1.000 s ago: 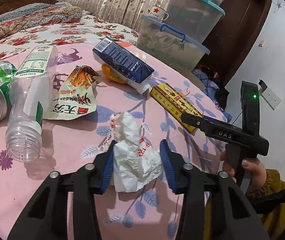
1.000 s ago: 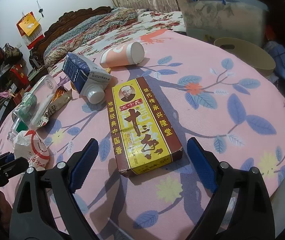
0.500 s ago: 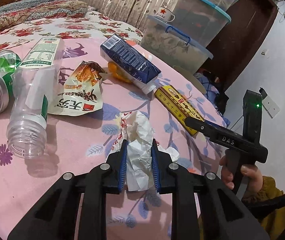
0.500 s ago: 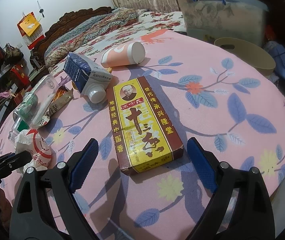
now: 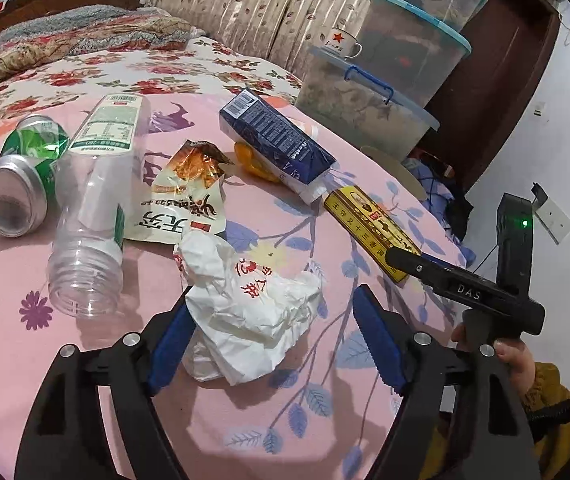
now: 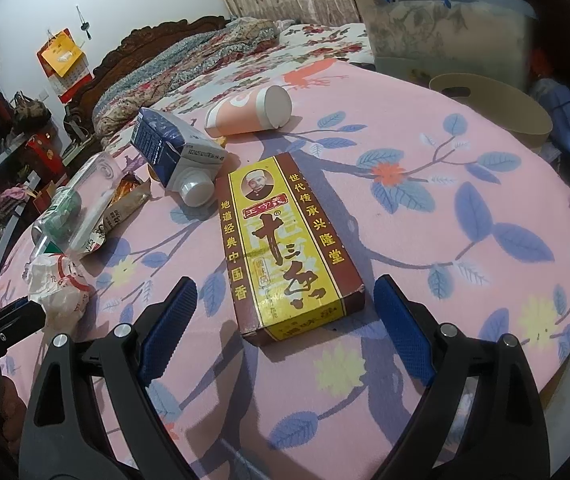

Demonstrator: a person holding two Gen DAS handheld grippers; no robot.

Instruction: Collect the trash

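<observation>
White crumpled paper wrapper (image 5: 245, 304), frame centre, lies loose as our left gripper (image 5: 273, 336) jaws have just been opening; our right gripper (image 6: 285, 320) gapes; light paper could slip off the table (image 5: 5, 360)

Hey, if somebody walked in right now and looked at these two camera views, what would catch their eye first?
Probably the crumpled white plastic bag lying between the open jaws of the left gripper, which have just been opening. Next, the yellow and brown incense box lying flat on the pink leaf-print tablecloth, just ahead of the open right gripper. Behind them lie a clear plastic bottle and a blue carton.
</observation>
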